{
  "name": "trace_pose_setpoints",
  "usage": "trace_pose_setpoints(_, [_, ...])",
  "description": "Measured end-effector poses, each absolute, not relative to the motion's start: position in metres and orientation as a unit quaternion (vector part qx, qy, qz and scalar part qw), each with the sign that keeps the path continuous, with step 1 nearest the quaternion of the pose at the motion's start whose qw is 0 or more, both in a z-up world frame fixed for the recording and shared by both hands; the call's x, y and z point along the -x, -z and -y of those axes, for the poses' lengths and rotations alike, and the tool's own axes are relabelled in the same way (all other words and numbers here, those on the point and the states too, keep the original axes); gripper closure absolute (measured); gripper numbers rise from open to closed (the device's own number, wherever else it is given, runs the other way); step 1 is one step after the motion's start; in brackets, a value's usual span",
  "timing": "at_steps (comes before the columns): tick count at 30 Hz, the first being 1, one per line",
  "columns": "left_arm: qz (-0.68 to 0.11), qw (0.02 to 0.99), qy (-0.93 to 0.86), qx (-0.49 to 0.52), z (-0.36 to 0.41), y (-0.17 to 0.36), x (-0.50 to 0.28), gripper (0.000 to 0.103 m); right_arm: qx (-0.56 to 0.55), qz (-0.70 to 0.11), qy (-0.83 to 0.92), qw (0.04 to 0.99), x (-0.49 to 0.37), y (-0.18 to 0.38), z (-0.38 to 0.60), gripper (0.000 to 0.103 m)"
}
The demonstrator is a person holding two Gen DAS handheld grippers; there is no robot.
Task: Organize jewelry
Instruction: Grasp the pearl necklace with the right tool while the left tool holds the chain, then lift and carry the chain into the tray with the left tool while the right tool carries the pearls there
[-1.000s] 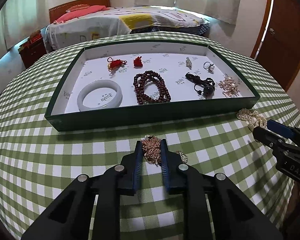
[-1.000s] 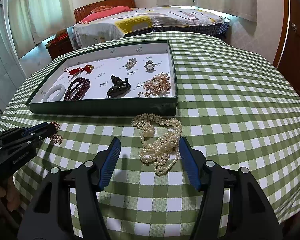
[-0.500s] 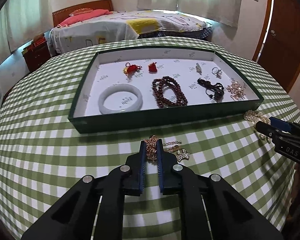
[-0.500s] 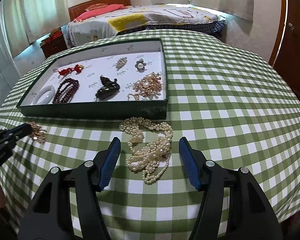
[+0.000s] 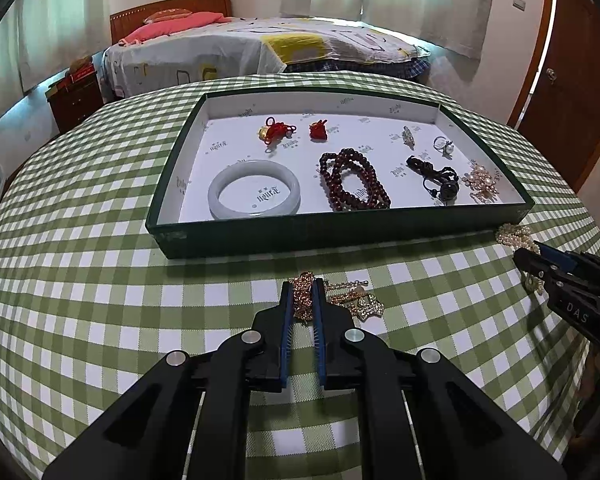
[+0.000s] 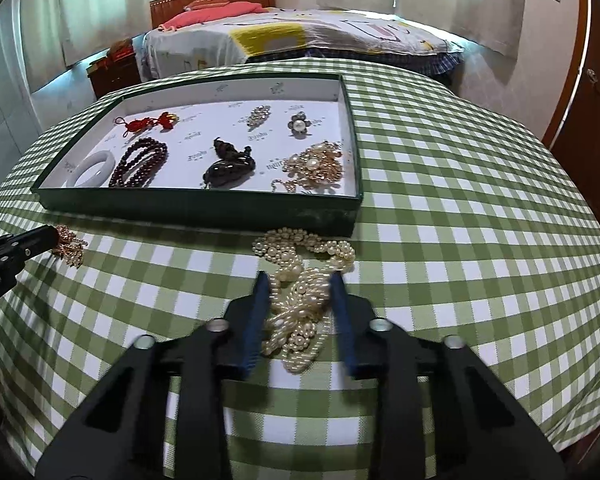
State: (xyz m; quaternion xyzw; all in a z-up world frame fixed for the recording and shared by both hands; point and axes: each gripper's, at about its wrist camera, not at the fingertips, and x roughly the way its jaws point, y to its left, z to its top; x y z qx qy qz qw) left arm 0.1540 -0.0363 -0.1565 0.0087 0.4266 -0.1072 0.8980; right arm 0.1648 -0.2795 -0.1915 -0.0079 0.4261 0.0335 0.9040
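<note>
- Gold chain (image 5: 303,297), a glittery heap with a starry pendant trailing off to its right, lies on the checked cloth (image 5: 100,280) just in front of the tray (image 5: 340,232).
- Left gripper (image 5: 302,300) is clamped on that chain, pads pinching the thick of the clump.
- Pearls (image 6: 300,280), a creamy tangle of several strands with a flower-like cluster, lie on the cloth just before the tray's near right corner.
- Right gripper (image 6: 300,292) is closing round the pearls: strands sit between the pads, which look about to bite; loops spill out ahead of and behind them.
- Doing it well, as I judge it: let the right pads settle on the densest part before lifting, since loose strands will swing and may catch the tray's wall.
- Lift each piece straight up until its tail clears the cloth, then carry it over the rim.
- Tray already holds a bangle (image 5: 254,194), dark beads (image 5: 352,184), red knots, a black pendant and brooches; the bare white floor seems the place to aim for.
</note>
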Motion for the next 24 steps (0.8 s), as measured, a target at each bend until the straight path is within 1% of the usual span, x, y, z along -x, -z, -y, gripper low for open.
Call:
trace_pose_setpoints(6, [-0.435,0.894,0.107,0.011,0.033,0.158,-0.155,0.090,0.007,-0.425,-0.035,0.904,-0.164,0.192,0.279,0.080])
trace_pose_setpoints(8, [-0.436,0.893,0.107,0.010,0.033,0.159,-0.155,0.087,0.007,-0.425,-0.035,0.904,-0.164,0.192,0.279,0.080])
trace_pose_setpoints(11, [-0.436,0.893,0.109,0.008,0.035,0.160,-0.155,0.087,0.006,-0.425,-0.035,0.905,-0.164,0.192,0.279,0.080])
trace_pose_setpoints(13, [-0.432,0.895,0.112,-0.002,0.038,0.160,-0.153,0.092,0.005,-0.425,-0.035,0.905,-0.164,0.191,0.278,0.080])
trace_pose_setpoints(18, [-0.426,0.897,0.119,-0.009,0.041,0.158,-0.152,0.096,-0.001,-0.422,-0.042,0.905,-0.163,0.189,0.277,0.082])
trace_pose_setpoints(21, [-0.420,0.899,0.125,-0.003,0.040,0.154,-0.150,0.096,-0.004,-0.417,-0.047,0.908,-0.162,0.187,0.275,0.086])
trace_pose_setpoints(24, [-0.414,0.902,0.125,-0.005,0.040,0.150,-0.148,0.096,-0.005,-0.419,-0.052,0.907,-0.162,0.187,0.273,0.087])
